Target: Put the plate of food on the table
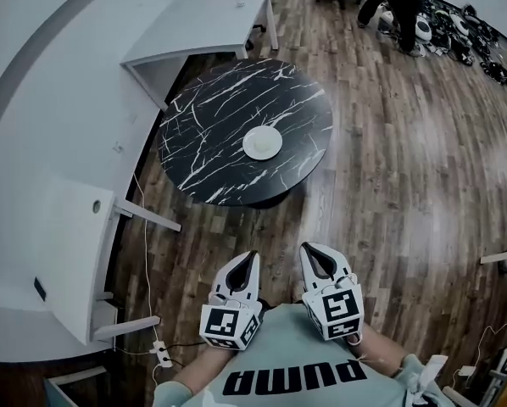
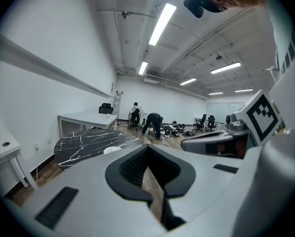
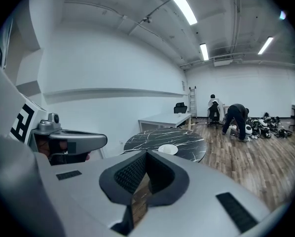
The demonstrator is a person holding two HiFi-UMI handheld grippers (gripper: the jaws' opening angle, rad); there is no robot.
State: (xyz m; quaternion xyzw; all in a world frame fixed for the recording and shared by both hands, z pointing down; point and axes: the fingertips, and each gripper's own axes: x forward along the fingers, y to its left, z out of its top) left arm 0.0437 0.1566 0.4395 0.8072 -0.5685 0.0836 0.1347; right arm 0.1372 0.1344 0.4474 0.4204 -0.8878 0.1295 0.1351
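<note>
"Plate [image 1: 262,142] position, please?"

"On the round black counter [image 1: 204,125], a little right of its middle and well inside the rim. It sits flat and alone. Whether it carries food I cannot tell. From here it is only a white disc with a paler centre."

"And the grippers?"

"Both the left gripper [image 1: 250,259] and the right gripper [image 1: 309,251] are held close to the person's chest, well apart from the counter, with bare floor [image 1: 236,236] between. Each has its jaws drawn together to a thin slit, with nothing in them."

"So the task looks done?"

"By how things lie, yes: the plate rests on the counter and neither gripper touches it."

"If it had to be lifted, how would it behave?"

"My guess is glazed ceramic: stiff, smooth, fairly heavy for its size and liable to chip. Pads could slip on a glossy rim, and a one-sided pinch would let it tip and shed whatever it holds. I would take the rim at two opposite edges, one gripper per side, jaws over and under the lip, and keep it level."
</note>
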